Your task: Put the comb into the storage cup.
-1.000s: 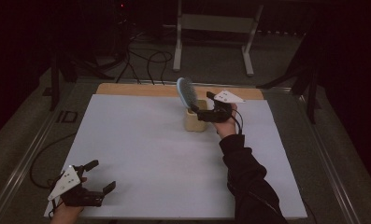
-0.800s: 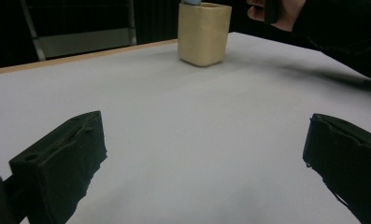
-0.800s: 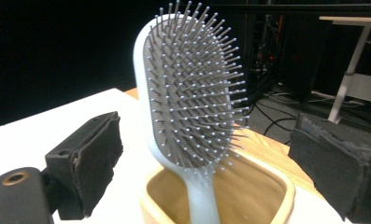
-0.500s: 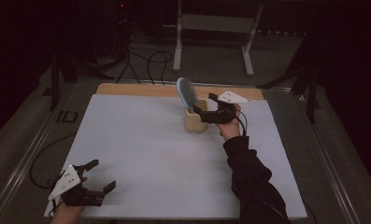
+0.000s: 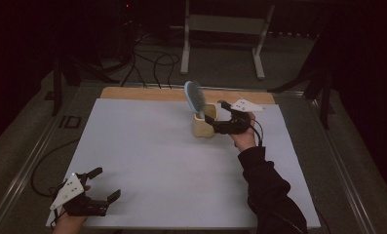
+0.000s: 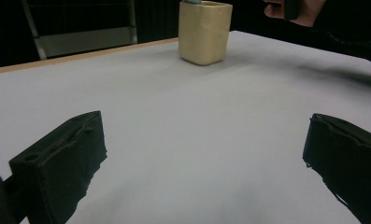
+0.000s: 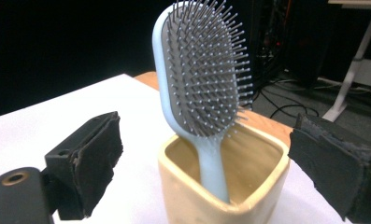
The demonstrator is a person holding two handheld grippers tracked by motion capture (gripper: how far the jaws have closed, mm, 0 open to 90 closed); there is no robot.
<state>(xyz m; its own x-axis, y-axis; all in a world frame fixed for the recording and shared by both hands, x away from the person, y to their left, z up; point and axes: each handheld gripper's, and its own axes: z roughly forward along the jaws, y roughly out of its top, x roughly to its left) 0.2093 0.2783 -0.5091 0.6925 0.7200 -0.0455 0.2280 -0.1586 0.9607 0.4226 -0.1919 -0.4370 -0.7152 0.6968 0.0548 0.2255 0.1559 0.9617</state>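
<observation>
Hairbrush (image 7: 204,84) parked handle-down, leaning in far cream cup (image 7: 220,186); right gripper (image 5: 219,119) wide open straddling cup, gripping nothing; left gripper (image 5: 103,184) open, empty, idle near-left.

You have nothing to read here: no words, labels, brand marks, numbers or signs stand on the hairbrush (image 7: 203,84) or on the cup (image 7: 223,179) between your right gripper's (image 7: 220,172) jaws, nor on the table (image 5: 147,161) around it.
</observation>
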